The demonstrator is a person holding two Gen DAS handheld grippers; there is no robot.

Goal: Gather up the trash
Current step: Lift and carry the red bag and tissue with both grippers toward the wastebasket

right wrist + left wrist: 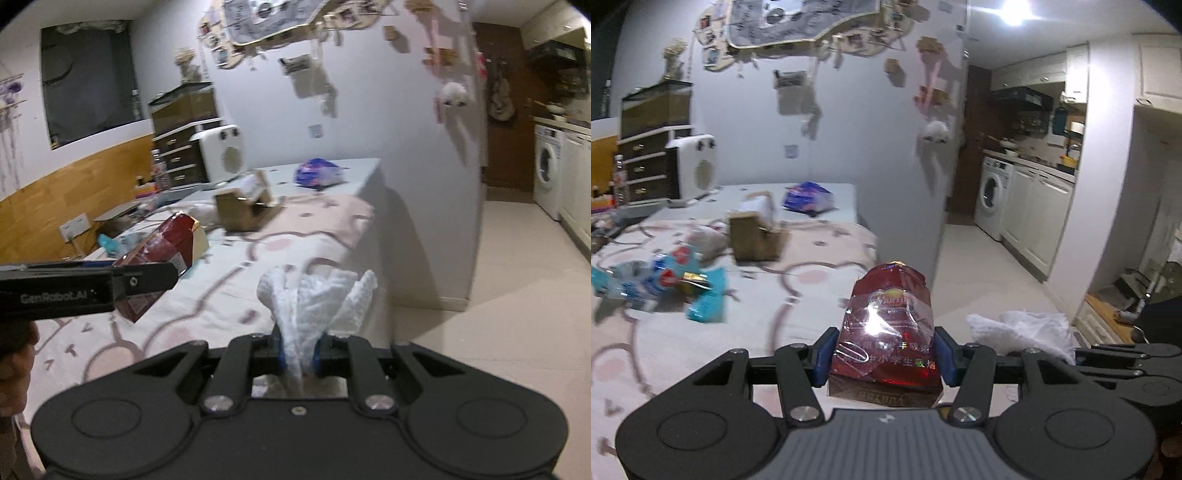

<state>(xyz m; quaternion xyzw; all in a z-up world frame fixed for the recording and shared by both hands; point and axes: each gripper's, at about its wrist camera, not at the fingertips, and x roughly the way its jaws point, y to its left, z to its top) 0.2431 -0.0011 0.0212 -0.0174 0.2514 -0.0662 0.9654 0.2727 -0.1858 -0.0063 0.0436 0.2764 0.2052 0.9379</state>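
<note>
My left gripper point(884, 356) is shut on a red cigarette pack point(886, 325) wrapped in shiny film, held above the bed's near edge. The same red pack point(166, 240) shows in the right wrist view, at the left beside the left gripper's arm. My right gripper point(299, 356) is shut on a crumpled white paper towel point(314, 299), which fans out above the blue pads. That white towel point(1023, 328) also appears at the right of the left wrist view. Blue and red wrappers point(665, 280) lie scattered on the bed point(775, 302).
A brown cardboard box point(757, 236) and a blue-purple packet point(807, 199) lie farther back on the bed. A white heater point(696, 166) and dark drawers point(646, 162) stand behind. A wall corner point(942, 184) borders a tiled floor point(982, 273) leading to a washing machine point(993, 192).
</note>
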